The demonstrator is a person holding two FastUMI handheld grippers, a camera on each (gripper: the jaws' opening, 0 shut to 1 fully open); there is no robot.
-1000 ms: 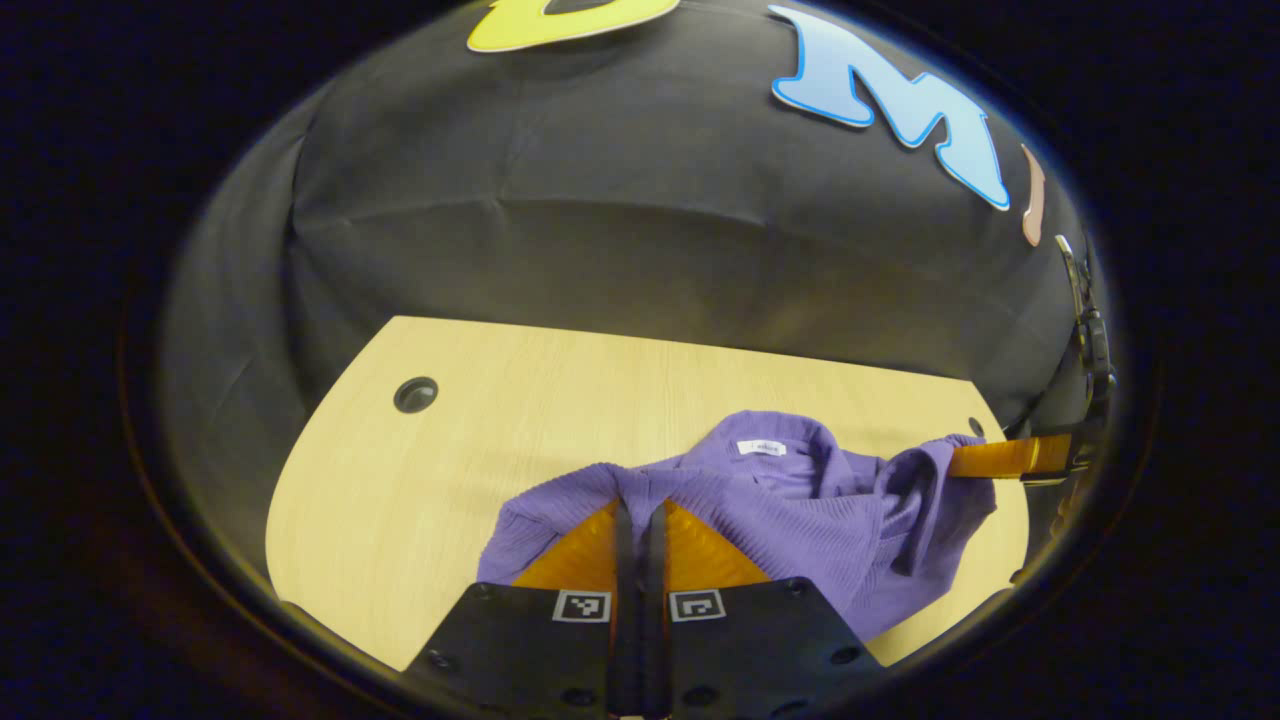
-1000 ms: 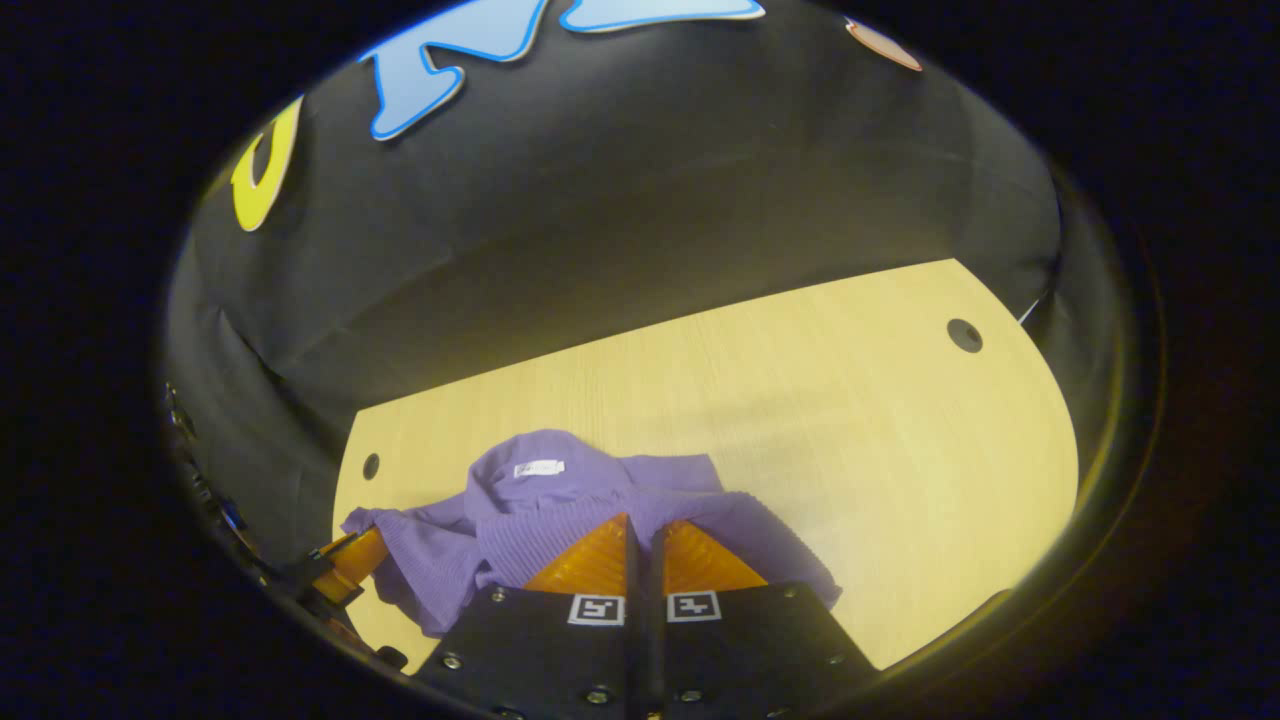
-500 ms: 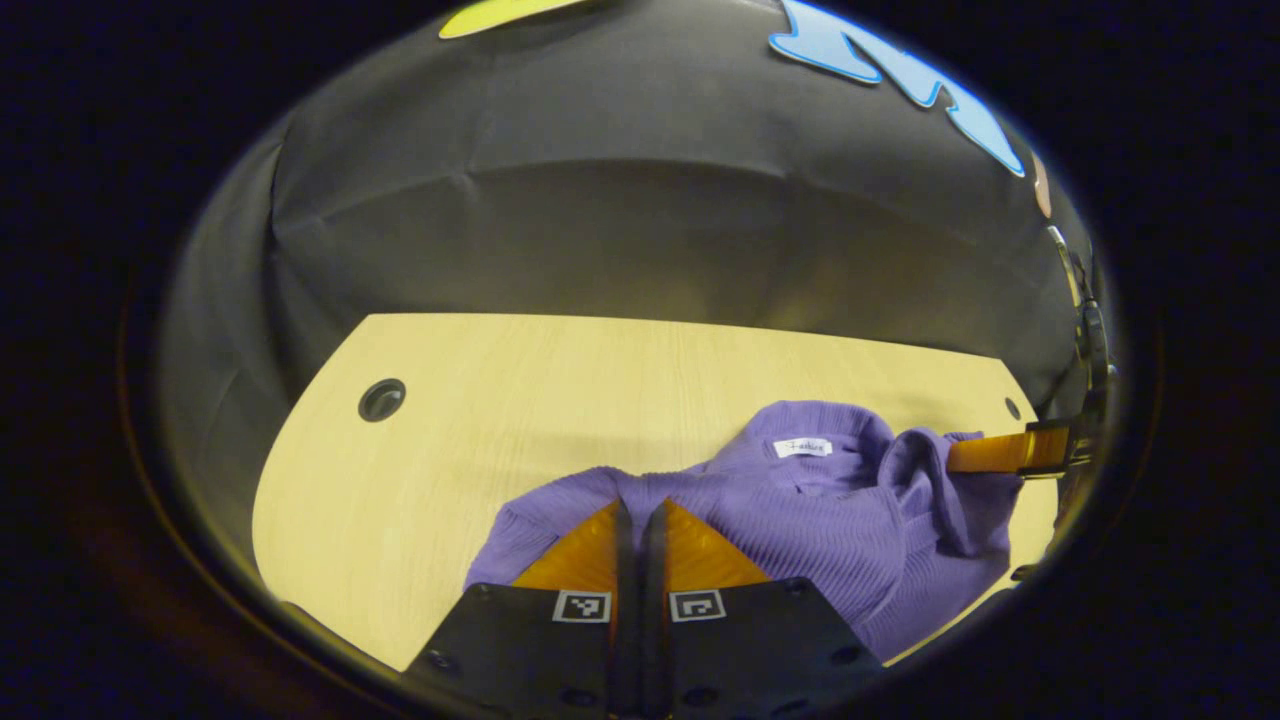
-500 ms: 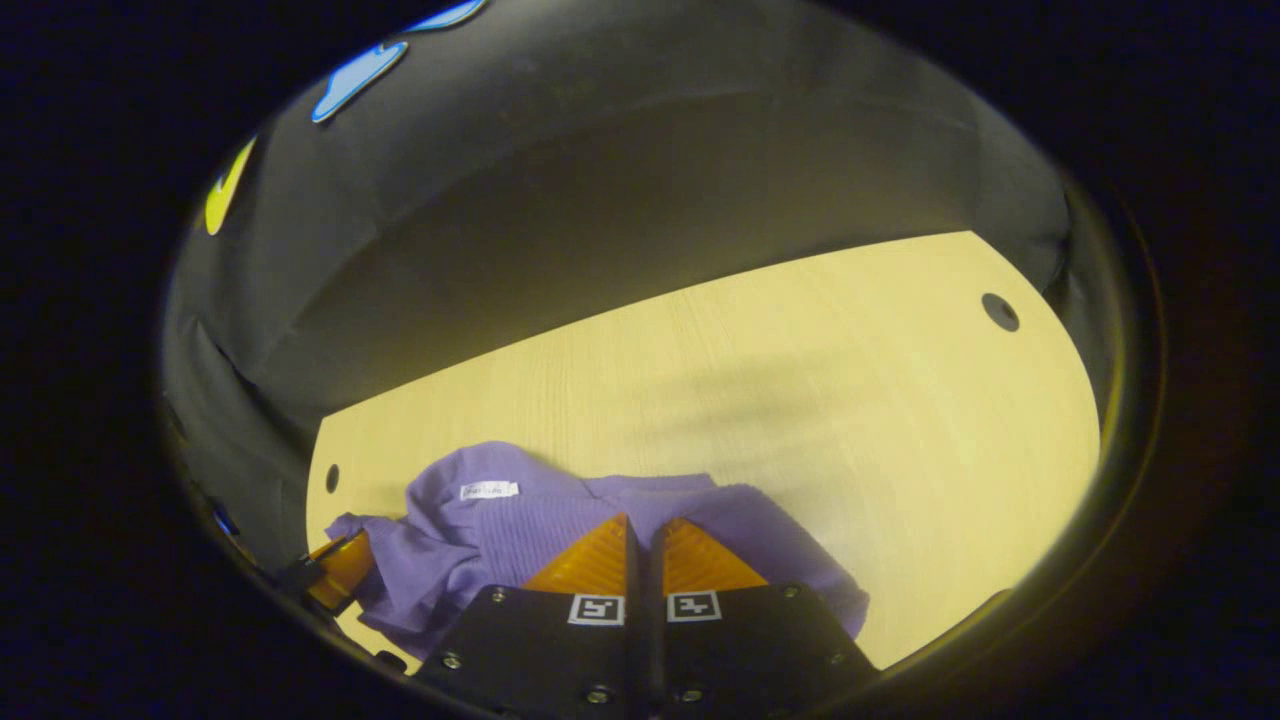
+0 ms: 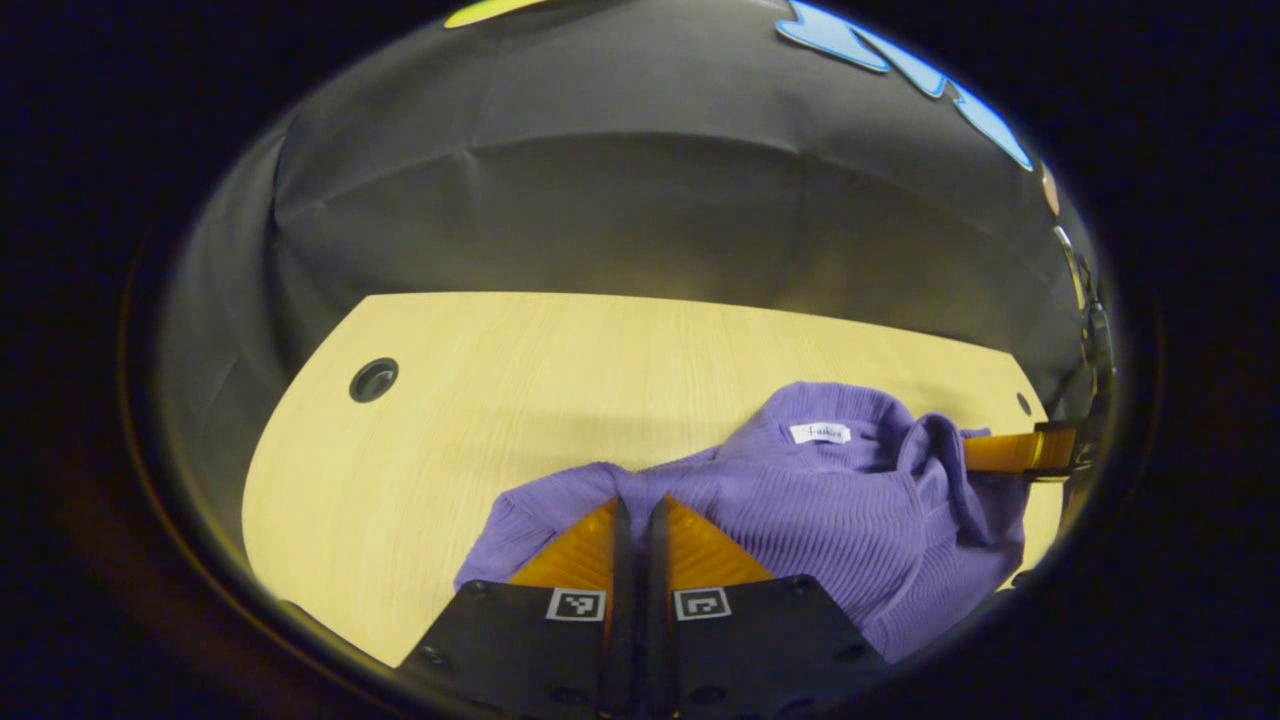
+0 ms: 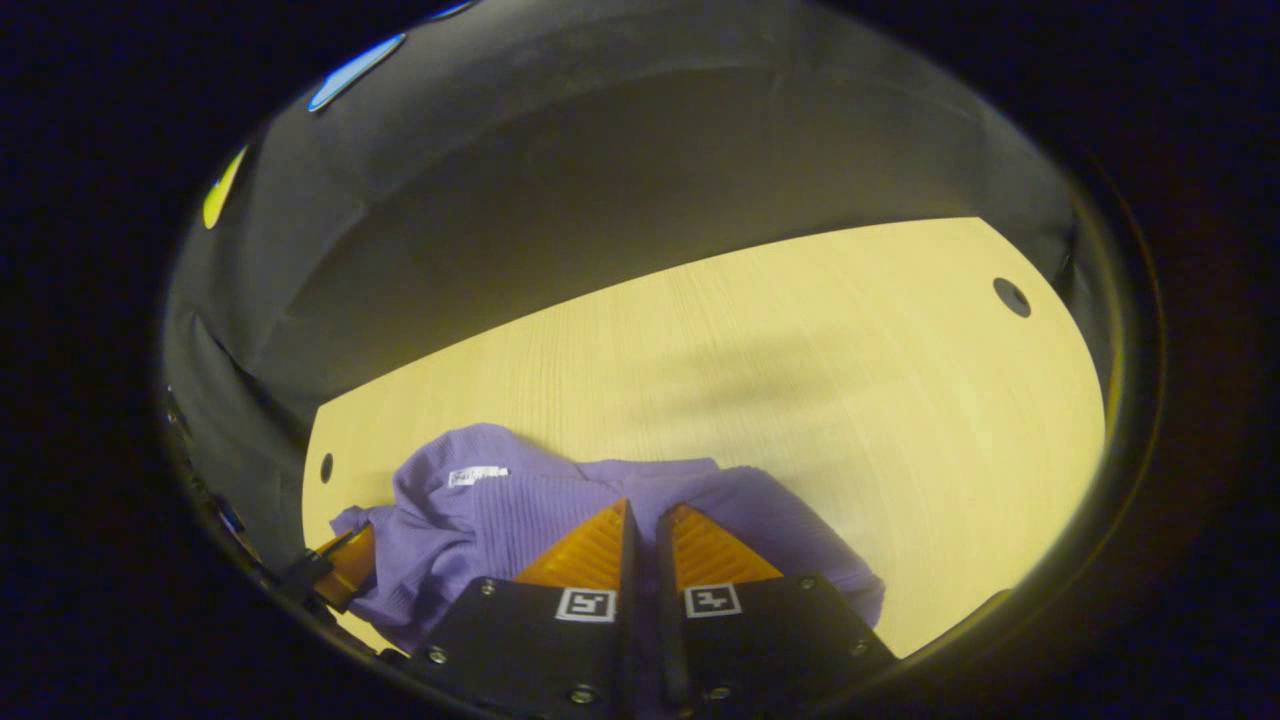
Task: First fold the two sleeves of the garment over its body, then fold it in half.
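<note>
- L gripper (image 5: pixel 634 505): jaws were seen pressed together on a ridge of the purple garment (image 5: pixel 850 500), the knit pinched between them. Grip was judged to be for carrying that edge across in the half-fold, or for straightening; which one could not be told.
- Garment: 1 counted, purple ribbed knit, collar w/ a white tag (image 5: pixel 820 432) turned up. It was bunched, not flat, near the desk's front edge and toward the desk's right end in the left gripper view. Sleeves could not be picked out in the heap, so the sleeve step could not be judged done.
- R gripper (image 6: pixel 640 515): jaws were likewise seen nearly together w/ purple knit caught between them. It was also seen in the left gripper view at the garment's right side (image 5: pixel 1000 452), cloth draped over its tip. Two holds on opposite sides were judged to keep the cloth taut and lifted.
- Desk (image 5: pixel 520 380): 1 counted, pale wood, far part bare. Cable holes: 2 counted, one near each far corner (image 5: pixel 373 380) (image 5: pixel 1023 403).
- Grippers: 2 counted.
</note>
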